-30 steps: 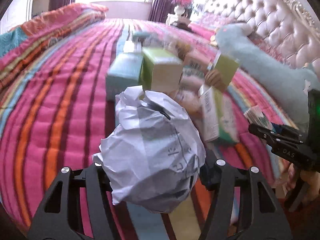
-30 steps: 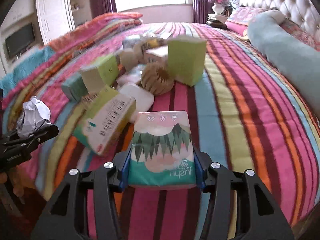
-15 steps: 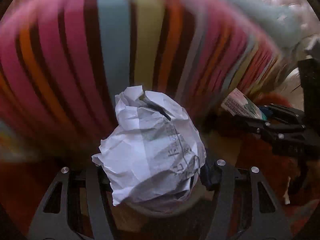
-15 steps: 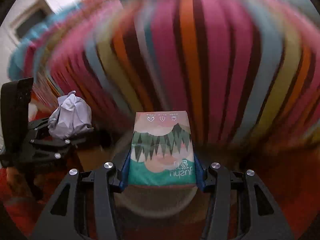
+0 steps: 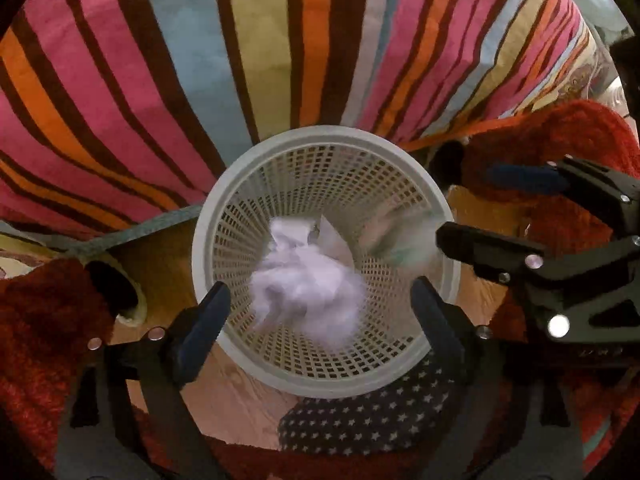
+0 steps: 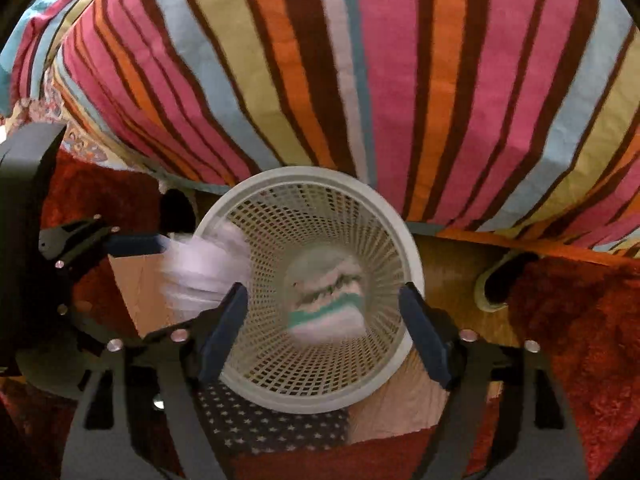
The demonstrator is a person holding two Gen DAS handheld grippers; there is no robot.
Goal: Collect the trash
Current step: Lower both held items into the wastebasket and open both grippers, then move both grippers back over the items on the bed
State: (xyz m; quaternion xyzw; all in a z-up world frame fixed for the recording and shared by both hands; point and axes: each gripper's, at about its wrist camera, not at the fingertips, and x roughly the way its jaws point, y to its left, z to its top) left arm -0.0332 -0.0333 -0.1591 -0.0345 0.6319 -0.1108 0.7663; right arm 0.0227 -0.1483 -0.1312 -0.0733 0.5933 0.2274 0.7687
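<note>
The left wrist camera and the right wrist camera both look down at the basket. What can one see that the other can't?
Only the left wrist view shows the crumpled paper face-on and sharp. Only the right wrist view shows the printed tissue pack face-on. Both show the white basket, striped bedspread, red rug, and the left gripper and right gripper, jaws opening, nothing pinched.

Crumpled paper ball [image 5: 306, 280]: white with grey print, motion-blurred, dropping loose inside the mouth of the basket, touching no fingers.

Tissue pack [image 6: 326, 300]: soft pack with teal, white and pink print, blurred, falling free deep inside the same basket.

Wastebasket [image 5: 224, 208]: round, pale grey plastic with lattice walls, standing upright on the wooden floor, just beside the striped bedspread's hanging edge.
</note>
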